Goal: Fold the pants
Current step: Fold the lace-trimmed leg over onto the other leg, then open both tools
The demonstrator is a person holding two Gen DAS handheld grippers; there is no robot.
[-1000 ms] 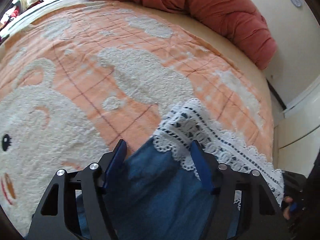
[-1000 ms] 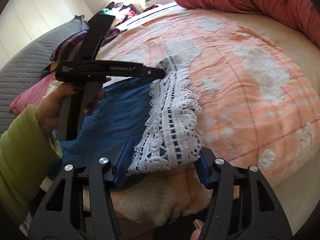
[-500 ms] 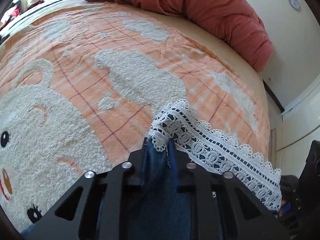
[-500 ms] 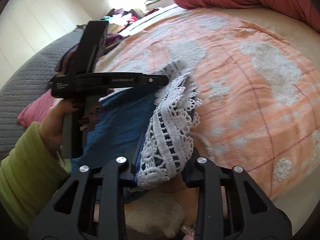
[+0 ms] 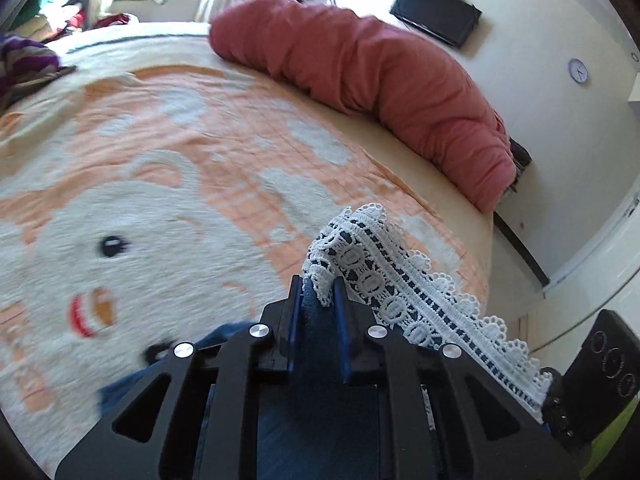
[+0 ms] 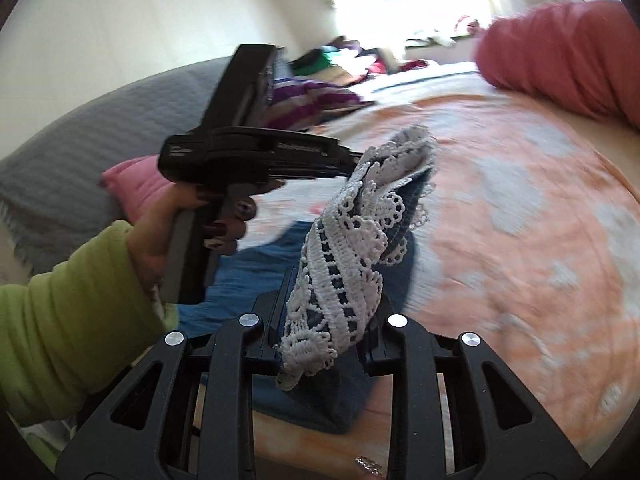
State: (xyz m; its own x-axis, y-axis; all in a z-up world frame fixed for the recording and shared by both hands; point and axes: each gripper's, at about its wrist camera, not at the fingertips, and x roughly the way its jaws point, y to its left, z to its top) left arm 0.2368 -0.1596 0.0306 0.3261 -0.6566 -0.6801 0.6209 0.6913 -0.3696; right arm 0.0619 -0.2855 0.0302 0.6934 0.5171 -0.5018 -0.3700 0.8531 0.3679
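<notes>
The left tongs [image 5: 317, 308] are clamped on the blue pants [image 5: 320, 420] at one corner of the hem, where the white lace trim [image 5: 384, 276] bunches up just past the fingertips and trails off to the right along the edge of the denim. The right tongs [image 6: 326, 320] are likewise closed on the pants [image 6: 312, 392], pinching a thick gather of the lace trim [image 6: 340, 280] with blue cloth beneath it. Seen from the right wrist, the left tongs [image 6: 352, 168] (gripped by a hand [image 6: 192, 220] with dark-painted nails, in a lime-green sleeve [image 6: 68, 320]) hold their corner up above the bed, so the lace edge rises in a slack span between the two grips while the rest of the denim lies below on the bed's orange blanket [image 6: 520, 220]. The blanket [image 5: 160, 200] carries a large white bear face with a black eye and a red mouth. A rolled red duvet [image 5: 380, 92] lies along the far side of the bed, near the wall with a dark screen [image 5: 436, 12] and a small round clock [image 5: 578, 71]. A grey quilted cover [image 6: 80, 140] and a striped purple cloth [image 6: 312, 100] sit beyond the left hand.
</notes>
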